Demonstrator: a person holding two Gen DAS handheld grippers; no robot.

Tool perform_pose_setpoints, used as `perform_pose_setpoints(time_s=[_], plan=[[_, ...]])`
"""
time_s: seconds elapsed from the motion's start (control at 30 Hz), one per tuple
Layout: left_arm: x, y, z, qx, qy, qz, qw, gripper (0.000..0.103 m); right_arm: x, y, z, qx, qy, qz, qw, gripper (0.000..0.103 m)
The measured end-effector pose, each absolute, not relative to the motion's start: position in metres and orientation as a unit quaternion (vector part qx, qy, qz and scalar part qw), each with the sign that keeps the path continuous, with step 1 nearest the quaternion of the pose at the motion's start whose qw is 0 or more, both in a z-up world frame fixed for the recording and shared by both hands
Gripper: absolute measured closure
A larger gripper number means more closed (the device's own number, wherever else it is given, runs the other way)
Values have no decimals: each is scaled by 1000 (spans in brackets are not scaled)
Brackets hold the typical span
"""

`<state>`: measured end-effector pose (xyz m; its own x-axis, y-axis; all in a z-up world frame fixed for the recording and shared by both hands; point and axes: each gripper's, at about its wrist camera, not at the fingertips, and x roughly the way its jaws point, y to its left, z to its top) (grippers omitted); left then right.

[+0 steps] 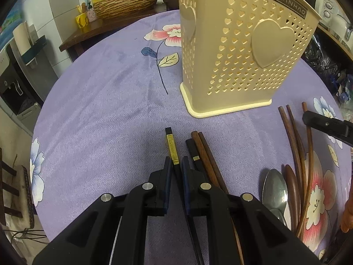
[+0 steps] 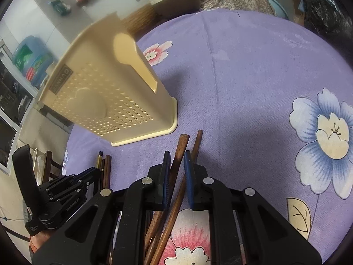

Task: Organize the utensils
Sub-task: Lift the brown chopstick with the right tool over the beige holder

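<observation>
1. Left gripper (image 1: 175,165): jaws narrowed around the black chopstick with a gold band (image 1: 171,145), blue pads close on either side of its shaft; actual contact cannot be told. Chopstick lying on the purple flowered tablecloth (image 1: 99,114), its square end pointing toward the holder.
2. Right gripper (image 2: 177,158): jaws narrowed either side of a dark brown wooden chopstick (image 2: 182,145); left pad against it, a slight gap at the right pad, so a firm grip cannot be told. A second brown wooden chopstick (image 2: 197,142) passing just outside the right finger.
3. Just right of the left gripper: another black chopstick with a small gold ring (image 1: 194,154) beside a pair of reddish-brown wooden chopsticks (image 1: 206,152), all flat on the cloth and touching side by side.
4. Farther right: a loose bundle of long brown wooden utensils (image 1: 295,145), a steel spoon (image 1: 275,190) and a dark wooden spoon (image 1: 292,183) beside it.
5. Ahead of both grippers: a cream plastic utensil holder with heart-shaped perforations (image 1: 238,50), upright on the cloth, near the chopstick ends but apart from them. Interior not visible from either view.
6. Background beyond the table: a woven brown basket (image 1: 125,2) on a dark side table.
</observation>
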<state>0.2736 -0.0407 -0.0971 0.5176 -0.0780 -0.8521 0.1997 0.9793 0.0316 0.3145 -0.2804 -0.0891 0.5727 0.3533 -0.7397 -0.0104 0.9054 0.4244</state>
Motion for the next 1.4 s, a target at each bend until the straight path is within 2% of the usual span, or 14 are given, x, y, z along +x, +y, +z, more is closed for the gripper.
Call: perform_pose_setpoints(time_s=[0.3, 0.77, 1.1, 1.4], plan=[[270, -38, -87, 54, 459, -70, 884, 95, 297, -278, -65, 182, 417, 119, 882, 90], [199, -8, 39, -19, 295, -109, 949, 95, 240, -254, 28, 100, 293, 164, 937, 92], [186, 8, 62, -42, 255, -117, 959, 95, 218, -246, 69, 63, 254, 184, 947, 94], [183, 11, 67, -46, 246, -122, 960, 95, 213, -248, 78, 58, 247, 190, 948, 95]])
